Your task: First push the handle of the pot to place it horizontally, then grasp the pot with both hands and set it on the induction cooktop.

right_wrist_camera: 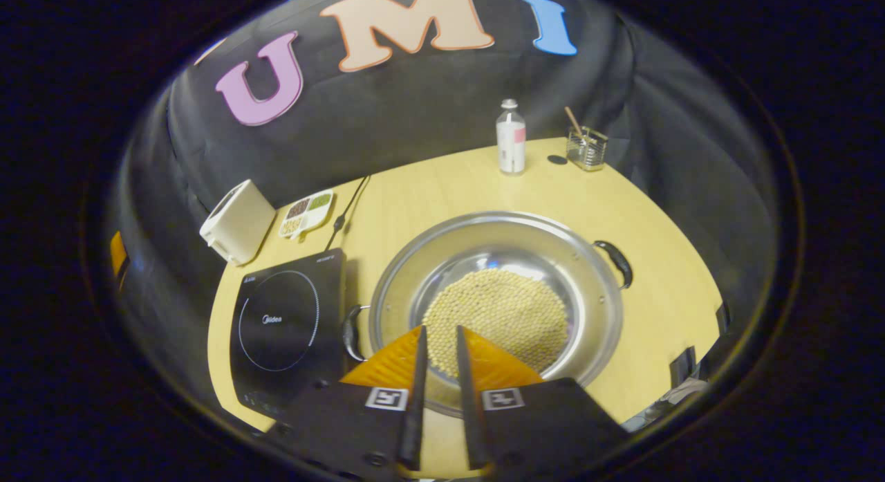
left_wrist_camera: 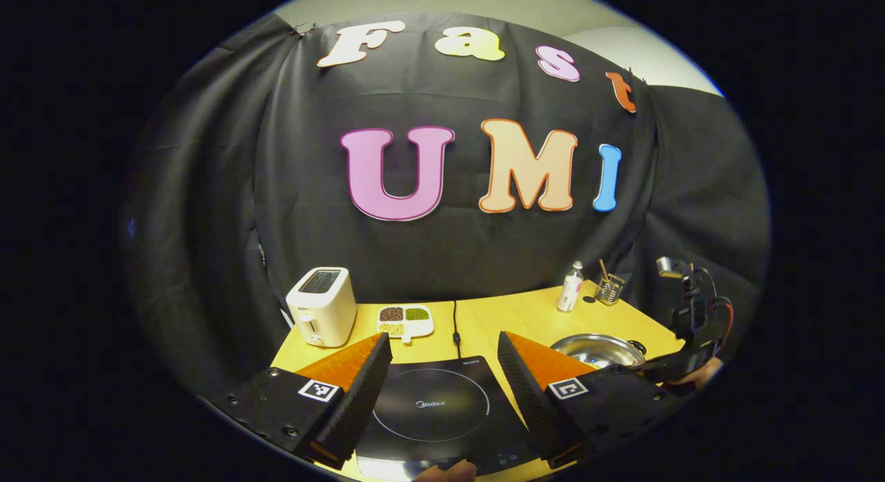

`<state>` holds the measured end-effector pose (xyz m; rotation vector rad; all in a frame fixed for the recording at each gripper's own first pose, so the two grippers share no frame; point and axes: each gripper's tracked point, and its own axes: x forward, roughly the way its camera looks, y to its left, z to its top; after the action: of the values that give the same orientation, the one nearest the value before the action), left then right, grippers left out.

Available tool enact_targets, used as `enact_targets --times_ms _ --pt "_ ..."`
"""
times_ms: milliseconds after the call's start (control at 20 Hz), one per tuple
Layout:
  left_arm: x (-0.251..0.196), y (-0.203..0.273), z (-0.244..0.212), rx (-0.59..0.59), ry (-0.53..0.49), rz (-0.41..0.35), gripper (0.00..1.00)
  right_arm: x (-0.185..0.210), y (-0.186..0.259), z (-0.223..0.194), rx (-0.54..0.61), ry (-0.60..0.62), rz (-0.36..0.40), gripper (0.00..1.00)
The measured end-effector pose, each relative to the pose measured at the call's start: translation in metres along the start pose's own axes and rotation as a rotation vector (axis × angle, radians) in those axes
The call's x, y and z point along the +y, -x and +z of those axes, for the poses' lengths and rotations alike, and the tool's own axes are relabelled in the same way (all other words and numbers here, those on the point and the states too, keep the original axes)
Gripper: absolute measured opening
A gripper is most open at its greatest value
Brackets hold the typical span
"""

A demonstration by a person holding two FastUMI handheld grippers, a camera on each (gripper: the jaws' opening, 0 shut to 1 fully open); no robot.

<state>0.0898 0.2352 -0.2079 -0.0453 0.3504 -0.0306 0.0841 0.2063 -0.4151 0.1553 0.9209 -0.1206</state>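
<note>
A wide steel pot (right_wrist_camera: 415,274) holding pale yellow beans (right_wrist_camera: 494,309) stands on the wooden table (right_wrist_camera: 657,212), right of the black induction cooktop (right_wrist_camera: 280,323). Its black handles (right_wrist_camera: 350,332) (right_wrist_camera: 617,262) sit at the near left and far right of the rim. My right gripper (right_wrist_camera: 440,328) hovers over the pot's near rim with only a narrow slit between its fingers and nothing held. In the left gripper view my left gripper (left_wrist_camera: 442,337) stands wide open over the cooktop (left_wrist_camera: 432,402). The pot (left_wrist_camera: 598,349) lies to its right, with the right gripper (left_wrist_camera: 695,316) above it.
A white toaster (right_wrist_camera: 236,221) and a divided dish of grains (right_wrist_camera: 306,214) stand at the back left. A small bottle (right_wrist_camera: 511,137) and a wire holder (right_wrist_camera: 586,148) stand at the back right. The cooktop's cord (left_wrist_camera: 455,323) runs toward the wall.
</note>
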Motion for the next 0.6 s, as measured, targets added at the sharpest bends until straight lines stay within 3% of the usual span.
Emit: enact_targets --times_ms 150,350,400,450,600 --pt "-0.031 -0.008 -0.017 0.056 0.024 -0.022 0.94 -0.040 0.004 0.015 -0.031 0.076 -0.036 0.71" --pt "-0.085 -0.027 -0.047 0.174 0.089 -0.088 0.95 -0.078 -0.001 0.038 -0.058 0.147 -0.030 0.85" --pt "-0.095 -0.033 -0.055 0.199 0.103 -0.089 0.98 -0.088 -0.005 0.043 -0.057 0.162 -0.025 0.84" --pt "-0.103 -0.038 -0.060 0.217 0.107 -0.078 0.95 -0.097 -0.010 0.046 -0.053 0.175 -0.019 0.89" --pt "-0.121 -0.055 -0.081 0.278 0.103 -0.049 0.95 -0.121 -0.027 0.056 -0.049 0.194 -0.004 0.89"
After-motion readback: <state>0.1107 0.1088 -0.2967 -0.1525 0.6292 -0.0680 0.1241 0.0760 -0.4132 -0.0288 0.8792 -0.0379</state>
